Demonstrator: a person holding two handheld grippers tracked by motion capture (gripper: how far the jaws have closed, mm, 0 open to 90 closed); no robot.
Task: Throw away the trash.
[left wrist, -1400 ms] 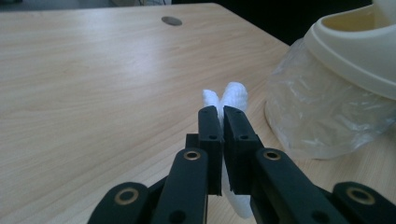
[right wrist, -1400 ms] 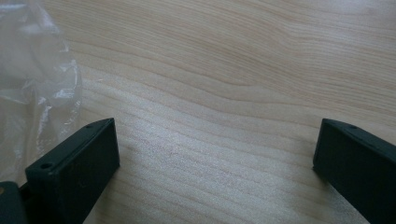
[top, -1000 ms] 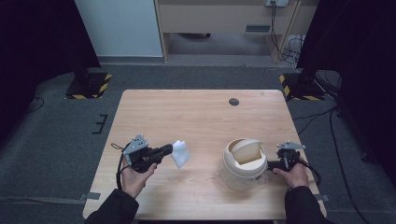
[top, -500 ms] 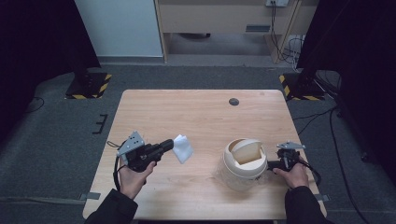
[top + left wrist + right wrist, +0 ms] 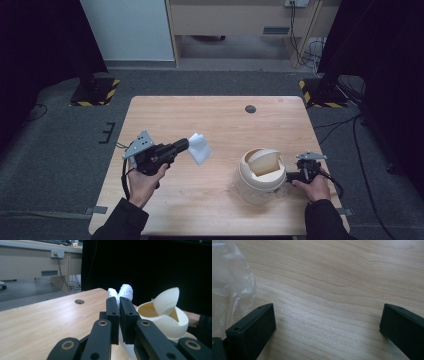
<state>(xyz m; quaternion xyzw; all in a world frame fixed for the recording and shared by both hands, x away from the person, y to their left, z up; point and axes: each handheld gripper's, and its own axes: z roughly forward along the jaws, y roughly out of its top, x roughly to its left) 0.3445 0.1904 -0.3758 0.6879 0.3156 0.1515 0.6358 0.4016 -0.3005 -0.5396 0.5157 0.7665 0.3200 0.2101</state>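
My left claw [image 5: 186, 145] grips a white cloth [image 5: 200, 148] above the wooden surface [image 5: 220, 120], left of the cream bin [image 5: 260, 175]; right claw [image 5: 290, 176] gapes beside it, dark room around

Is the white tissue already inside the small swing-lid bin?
No, the white tissue is pinched in the left gripper above the table, well apart from the bin.

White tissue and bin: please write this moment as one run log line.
left gripper: shut on white tissue, above table | right gripper: open, beside bin | bin lid: tilted open
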